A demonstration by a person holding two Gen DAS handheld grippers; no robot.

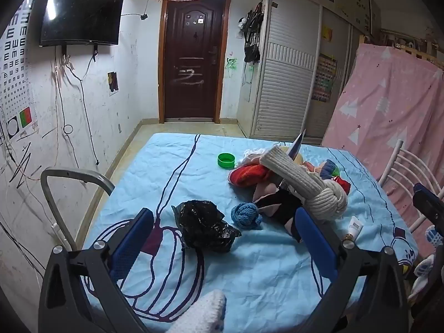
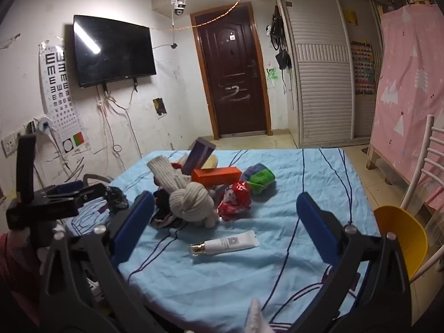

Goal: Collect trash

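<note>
Crumpled black plastic bag lies on the blue-sheeted desk, just ahead of the left claw, spread, empty. White tube lies before the right claw, likewise spread.

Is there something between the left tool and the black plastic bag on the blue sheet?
Nothing visible does. The black plastic bag lies on the blue sheet just ahead of the open left tool, with only bare sheet between. The blue knitted ball sits beside the bag, off that path.

bare sheet right of pile, sock heap blocking centre
</note>
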